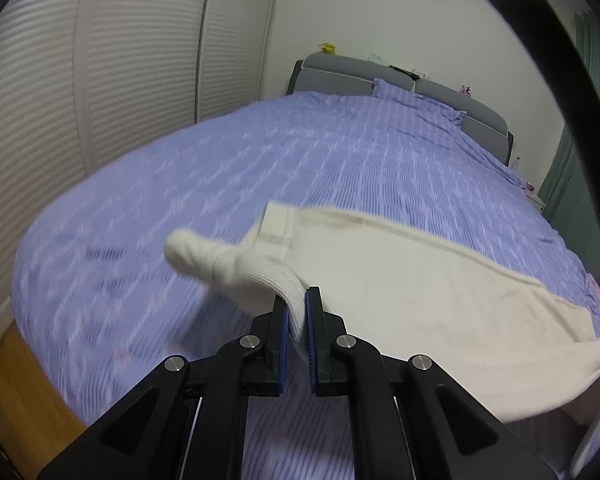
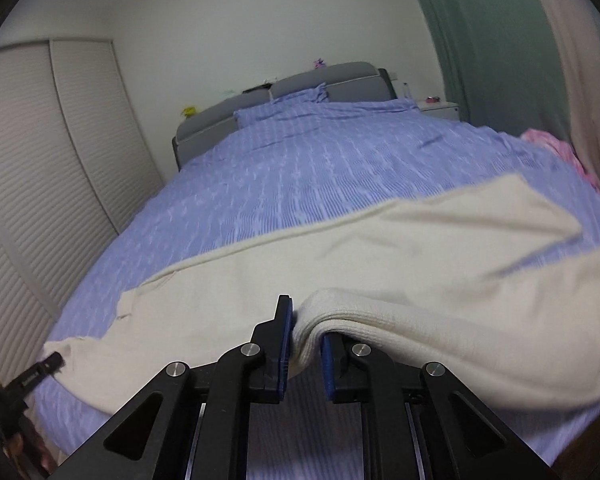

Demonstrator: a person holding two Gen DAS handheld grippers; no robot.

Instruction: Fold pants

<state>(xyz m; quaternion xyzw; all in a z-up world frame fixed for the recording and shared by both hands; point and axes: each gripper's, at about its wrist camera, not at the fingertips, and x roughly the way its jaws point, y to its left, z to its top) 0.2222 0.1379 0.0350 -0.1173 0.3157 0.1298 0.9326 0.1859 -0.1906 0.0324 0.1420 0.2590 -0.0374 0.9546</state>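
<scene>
The cream pants (image 1: pixel 400 280) lie stretched across the near part of the bed (image 1: pixel 340 168), on its blue striped cover, and both ends nearest me are lifted off it. The left claw (image 1: pixel 298 312) is clamped tight on a ribbed cuff of the pants, the blue pads (image 1: pixel 285 320) pressing the fabric from both sides; beyond its tips the cloth bunches into a blurred roll that juts up and to the left. From that claw the pants run away to the right, flat along the cover, up to the other claw at the frame's right edge.

The right claw (image 2: pixel 305 324) has a thick ribbed fold of the pants (image 2: pixel 380 264) pinched between its pads, the jaws nearly together; the fabric humps over its right finger and falls off to the right. To its left the pants trail down toward the left claw (image 2: pixel 46 364), seen small at the lower left with a hand (image 2: pixel 20 446) behind it. Both claws point forward and downward over the bed.

Ahead of the claws the cover is open and flat right up to the pillow (image 2: pixel 284 114) and the grey headboard (image 2: pixel 284 88). A pink cloth (image 2: pixel 556 148) lies by the bed's right edge, with a green curtain (image 2: pixel 480 40) behind it. Ribbed wardrobe doors (image 1: pixel 100 100) stand along the left side, and a strip of wooden floor (image 1: pixel 16 400) shows between.
</scene>
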